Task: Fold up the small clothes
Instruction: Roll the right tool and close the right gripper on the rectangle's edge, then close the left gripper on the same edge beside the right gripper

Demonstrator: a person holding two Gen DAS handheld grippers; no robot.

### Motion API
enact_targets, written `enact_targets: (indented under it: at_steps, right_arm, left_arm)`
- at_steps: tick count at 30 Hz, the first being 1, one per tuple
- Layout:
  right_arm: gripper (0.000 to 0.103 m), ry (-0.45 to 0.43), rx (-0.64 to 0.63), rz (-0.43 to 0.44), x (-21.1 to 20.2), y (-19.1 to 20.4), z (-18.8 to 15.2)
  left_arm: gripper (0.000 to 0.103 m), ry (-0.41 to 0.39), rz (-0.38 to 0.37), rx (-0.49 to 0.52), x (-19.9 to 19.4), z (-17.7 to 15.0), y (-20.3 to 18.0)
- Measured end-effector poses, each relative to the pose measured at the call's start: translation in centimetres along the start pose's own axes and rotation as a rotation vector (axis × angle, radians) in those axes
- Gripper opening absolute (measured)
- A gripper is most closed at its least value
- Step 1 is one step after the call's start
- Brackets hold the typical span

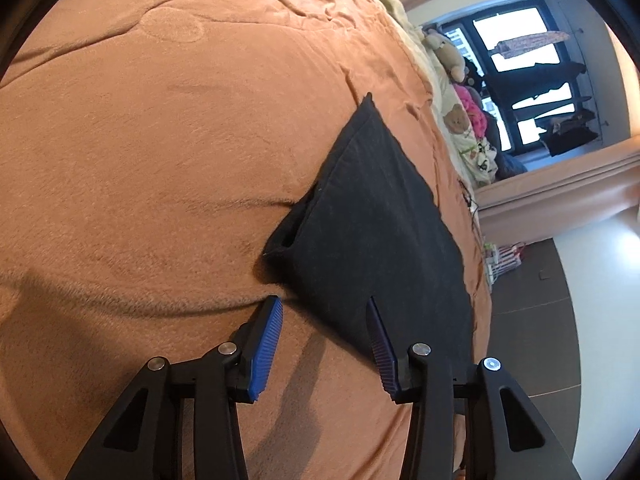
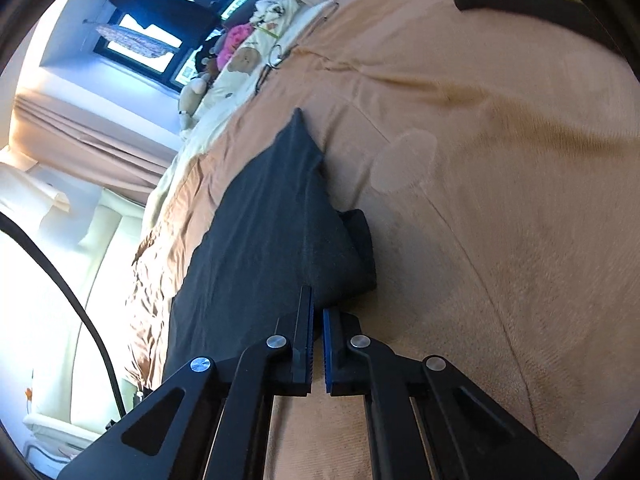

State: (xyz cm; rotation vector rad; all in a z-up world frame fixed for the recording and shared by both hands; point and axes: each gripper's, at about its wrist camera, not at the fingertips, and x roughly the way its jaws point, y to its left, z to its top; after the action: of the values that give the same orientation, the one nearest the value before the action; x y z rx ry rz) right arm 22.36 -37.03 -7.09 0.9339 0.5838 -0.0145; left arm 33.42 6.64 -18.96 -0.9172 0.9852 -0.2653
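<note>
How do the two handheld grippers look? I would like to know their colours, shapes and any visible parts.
Both look alike. The left gripper and the right gripper have matte black plastic frames with angular linkage arms, triangular cut-outs and round silver pivot bolts. Each finger carries a flat blue pad with fine ridges. No hand or sleeve appears in either view.

My right gripper (image 2: 317,312) has its blue-padded fingers (image 2: 307,340) pinched on the near edge of the black garment (image 2: 260,240), which lies on the orange blanket (image 2: 500,220) of a bed; soft toys (image 2: 224,48) sit far left, by a window (image 2: 160,16).
</note>
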Motion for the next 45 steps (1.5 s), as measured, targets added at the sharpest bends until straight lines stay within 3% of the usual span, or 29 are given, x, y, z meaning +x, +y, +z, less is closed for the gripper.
enact_targets:
  at_steps: [8, 23, 27, 31, 35, 39, 45]
  right_arm:
    - [0.0, 0.02, 0.013, -0.01, 0.6, -0.7, -0.3]
    - [0.001, 0.06, 0.046, -0.016, 1.4, -1.4, 0.3]
    - [0.002, 0.101, 0.075, -0.011, 2.5, -2.1, 0.0]
    - [0.002, 0.096, 0.098, 0.006, 2.8, -2.4, 0.4]
    - [0.002, 0.092, 0.099, 0.019, 3.4, -2.4, 0.9]
    - [0.001, 0.069, 0.054, -0.006, 3.0, -1.3, 1.5]
    - [0.0, 0.016, 0.0, 0.04, 0.0, 0.8, 1.6]
  left_arm:
    - [0.046, 0.014, -0.038, -0.017, 0.3, 0.3, 0.2]
    - [0.044, -0.024, 0.0, -0.015, 2.4, 1.8, -0.1]
    - [0.038, -0.026, 0.028, -0.007, 2.6, 1.4, -0.3]
    - [0.02, -0.037, 0.05, -0.027, 3.0, 1.8, 0.2]
    - [0.008, -0.047, 0.079, -0.015, 3.2, 2.0, -0.1]
    - [0.005, -0.069, 0.097, 0.008, 2.4, 2.3, -1.1]
    - [0.004, -0.098, 0.077, 0.046, 0.1, 3.0, -3.7]
